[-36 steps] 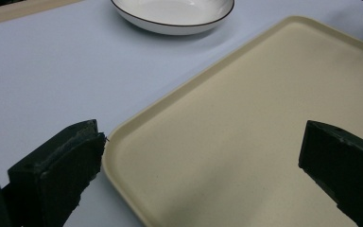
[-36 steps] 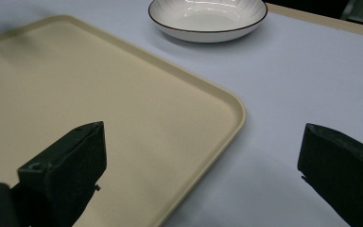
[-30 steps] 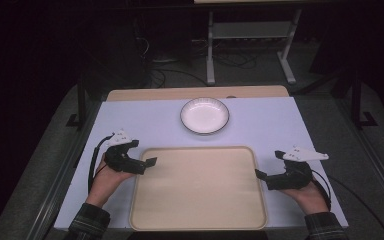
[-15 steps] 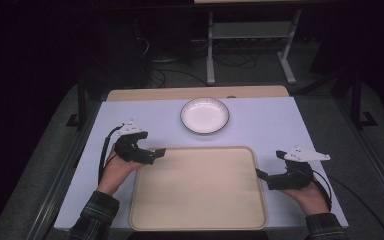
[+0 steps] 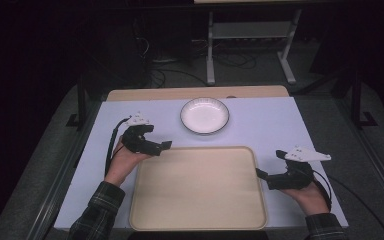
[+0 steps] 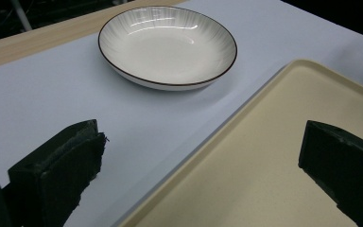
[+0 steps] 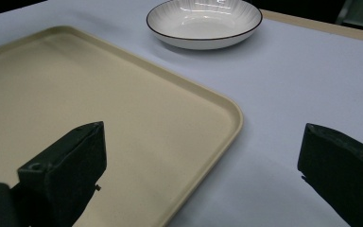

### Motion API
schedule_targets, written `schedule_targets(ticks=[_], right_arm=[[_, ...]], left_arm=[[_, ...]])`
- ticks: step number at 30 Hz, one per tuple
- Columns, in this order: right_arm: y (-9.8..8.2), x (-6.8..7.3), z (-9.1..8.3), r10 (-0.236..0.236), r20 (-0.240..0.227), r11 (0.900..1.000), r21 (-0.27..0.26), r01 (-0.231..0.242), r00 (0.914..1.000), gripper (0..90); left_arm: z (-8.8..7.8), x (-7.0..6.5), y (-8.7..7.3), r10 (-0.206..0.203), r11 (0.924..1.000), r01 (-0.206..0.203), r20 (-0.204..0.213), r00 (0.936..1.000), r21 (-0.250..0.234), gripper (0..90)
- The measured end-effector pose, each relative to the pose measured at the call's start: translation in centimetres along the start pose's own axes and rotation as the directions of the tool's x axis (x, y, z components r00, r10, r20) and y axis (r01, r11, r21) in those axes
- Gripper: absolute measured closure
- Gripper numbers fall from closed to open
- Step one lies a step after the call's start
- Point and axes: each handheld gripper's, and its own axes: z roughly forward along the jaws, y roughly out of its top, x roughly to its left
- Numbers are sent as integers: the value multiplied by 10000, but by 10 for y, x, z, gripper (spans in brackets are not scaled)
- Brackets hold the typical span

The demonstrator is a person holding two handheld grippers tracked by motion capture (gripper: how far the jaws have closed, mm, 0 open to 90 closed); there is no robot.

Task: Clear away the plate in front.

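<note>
Left claw (image 5: 164, 146): jaws spread wide, nothing between them and nothing held; it hangs over the far left corner of the tray (image 5: 198, 187), one jaw above the tray's rim, the other above bare counter (image 5: 270, 125); whether it touches the tray cannot be told. Right claw (image 5: 261, 174): jaws likewise wide apart and empty; it sits at the tray's right edge, near the far right corner, jaw tips pointing toward the tray.

Tray: cream, empty, lying flat at the near middle of the counter, reaching almost to the near edge. Bowl (image 5: 204, 115): white with a dark rim, empty, upright, just beyond the tray's far edge and apart from it, near the middle of the counter's far edge.

The high view shows both hands, the sleeves and the cables, and the placing of both claws at once; the left gripper view shows the bowl (image 6: 167, 45) close ahead of the left claw (image 6: 203, 161), with fine ribbing on its inner wall; the right gripper view shows the right claw (image 7: 203, 165) straddling the tray's rounded corner (image 7: 231, 111), the bowl (image 7: 204, 21) well beyond.
</note>
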Motion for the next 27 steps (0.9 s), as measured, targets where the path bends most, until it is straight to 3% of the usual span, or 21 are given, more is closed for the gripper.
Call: schedule_targets(ticks=[4, 9, 27], right_arm=[[0, 0, 0, -17, -14, 10000, 12, 17, 10000, 13], [0, 0, 0, -5, -2, 10000, 1, 5, 10000, 13], [0, -1, -1, 63, 6, 9999, -144, -63, 10000, 13]], left_arm=[[5, 2, 1, -52, 10000, 52, 26, 10000, -10, 0], [14, 8, 4, -421, 9991, 421, 105, 9991, 46, 0], [44, 16, 21, -857, 9963, 853, 423, 9954, 117, 2]])
